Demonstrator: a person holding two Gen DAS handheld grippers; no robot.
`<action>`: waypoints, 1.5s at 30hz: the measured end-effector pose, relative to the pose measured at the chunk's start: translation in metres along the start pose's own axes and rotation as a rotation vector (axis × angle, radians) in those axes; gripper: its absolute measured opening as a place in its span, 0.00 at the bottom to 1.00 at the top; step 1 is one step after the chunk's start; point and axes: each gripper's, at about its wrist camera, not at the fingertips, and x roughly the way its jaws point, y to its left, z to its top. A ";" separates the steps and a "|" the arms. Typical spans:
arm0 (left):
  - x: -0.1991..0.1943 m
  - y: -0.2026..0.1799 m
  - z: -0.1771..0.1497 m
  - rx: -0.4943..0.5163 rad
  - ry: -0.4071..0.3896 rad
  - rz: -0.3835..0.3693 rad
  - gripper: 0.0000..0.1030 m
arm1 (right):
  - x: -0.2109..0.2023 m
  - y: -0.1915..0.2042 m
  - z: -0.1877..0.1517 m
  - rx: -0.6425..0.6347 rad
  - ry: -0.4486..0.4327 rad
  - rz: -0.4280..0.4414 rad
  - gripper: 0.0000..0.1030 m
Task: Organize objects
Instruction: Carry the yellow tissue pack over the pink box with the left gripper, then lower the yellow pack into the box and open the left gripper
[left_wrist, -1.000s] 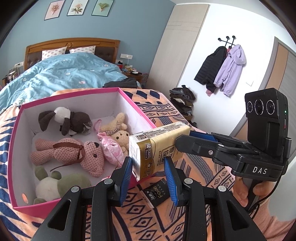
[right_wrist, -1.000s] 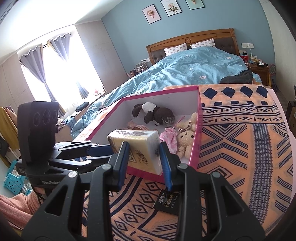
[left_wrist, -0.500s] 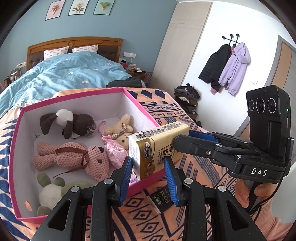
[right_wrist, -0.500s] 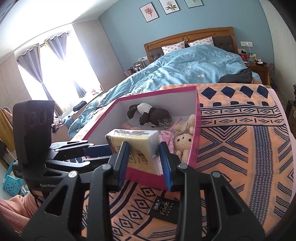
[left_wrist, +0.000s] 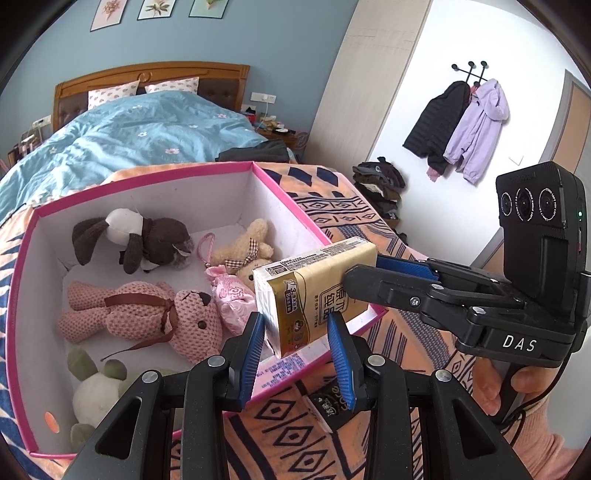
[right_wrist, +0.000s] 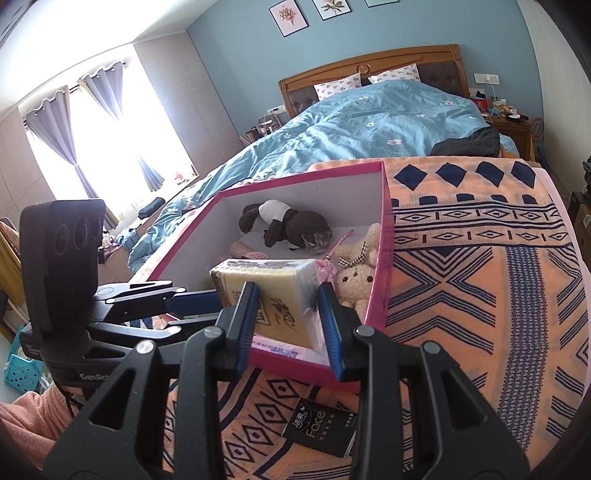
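Both grippers narrowed onto one tissue pack (left_wrist: 314, 291): left gripper (left_wrist: 297, 354) on one end, right gripper (right_wrist: 288, 325) on the other. Pack held above near corner of pink box (left_wrist: 291, 199), toys inside. Black packet (right_wrist: 321, 428) on blanket just below.

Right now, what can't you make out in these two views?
- Green-eared plush: left wrist view, lower body behind the left gripper.
- Black packet: both views, partly behind gripper fingers.
- Tissue pack print: too small.
- Pink box floor: right wrist view, near wall hides it.
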 end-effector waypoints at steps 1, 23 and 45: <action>0.001 0.001 0.000 -0.002 0.003 0.000 0.34 | 0.001 -0.001 0.000 0.002 0.003 -0.002 0.36; 0.027 0.013 -0.002 -0.037 0.073 0.002 0.34 | 0.024 -0.011 -0.001 0.013 0.050 -0.104 0.35; -0.050 -0.014 -0.033 0.067 -0.157 -0.039 0.58 | -0.026 0.002 -0.025 -0.025 -0.023 -0.053 0.44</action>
